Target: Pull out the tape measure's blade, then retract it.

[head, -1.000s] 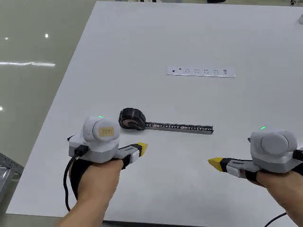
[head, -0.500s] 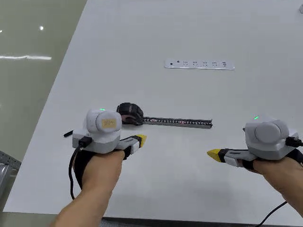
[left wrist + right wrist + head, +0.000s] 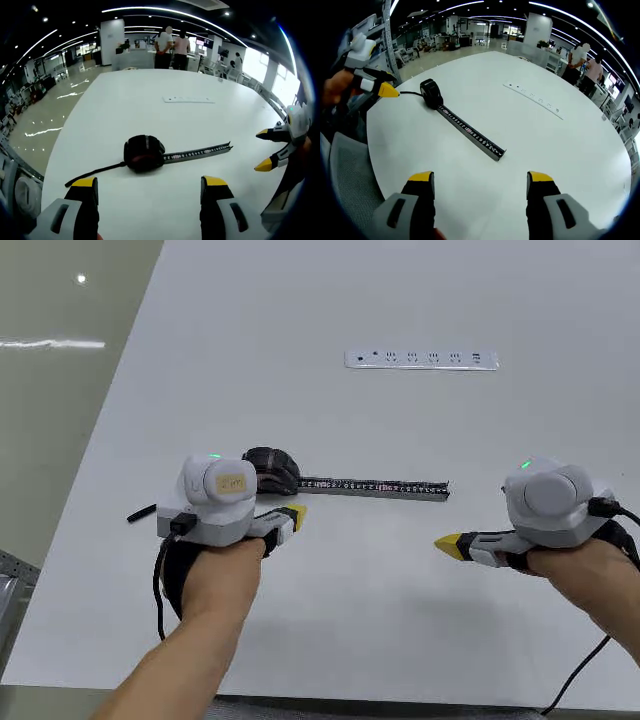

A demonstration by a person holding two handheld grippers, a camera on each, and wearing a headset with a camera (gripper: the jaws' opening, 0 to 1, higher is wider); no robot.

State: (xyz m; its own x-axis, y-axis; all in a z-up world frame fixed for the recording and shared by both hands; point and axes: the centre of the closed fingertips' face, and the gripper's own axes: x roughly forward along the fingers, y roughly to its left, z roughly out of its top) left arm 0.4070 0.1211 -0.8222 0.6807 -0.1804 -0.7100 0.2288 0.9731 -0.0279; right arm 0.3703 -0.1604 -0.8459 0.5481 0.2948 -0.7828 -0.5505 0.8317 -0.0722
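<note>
A: Where is the tape [image 3: 270, 471]?

B: Flat on the bench [image 3: 400, 300], toward its left side. Its blade [image 3: 375, 487] is drawn out to the right and lies on the surface. Case and blade lie as they did a second ago, with the same length showing.

A: What has changed, then?

B: Both grippers have closed in. The left gripper [image 3: 292, 517] now sits just beside the case on its near side, not touching it. The right gripper [image 3: 452, 543] is nearer the blade's free end but apart from it. Each has its jaws spread wide and holds nothing.

A: Room to move?

B: There is bare bench all round the blade, out to the power strip [image 3: 421, 360] well beyond. The left edge, with floor [image 3: 60, 390] past it, is the closest edge to the case. The near edge lies behind both grippers.

A: Does one view add anything?

B: The left gripper view shows the strap [image 3: 95, 173] running from the case toward the left edge. In the head view the gripper's body hides most of it. The left gripper view also shows people [image 3: 181, 47] standing past the far edge.
</note>
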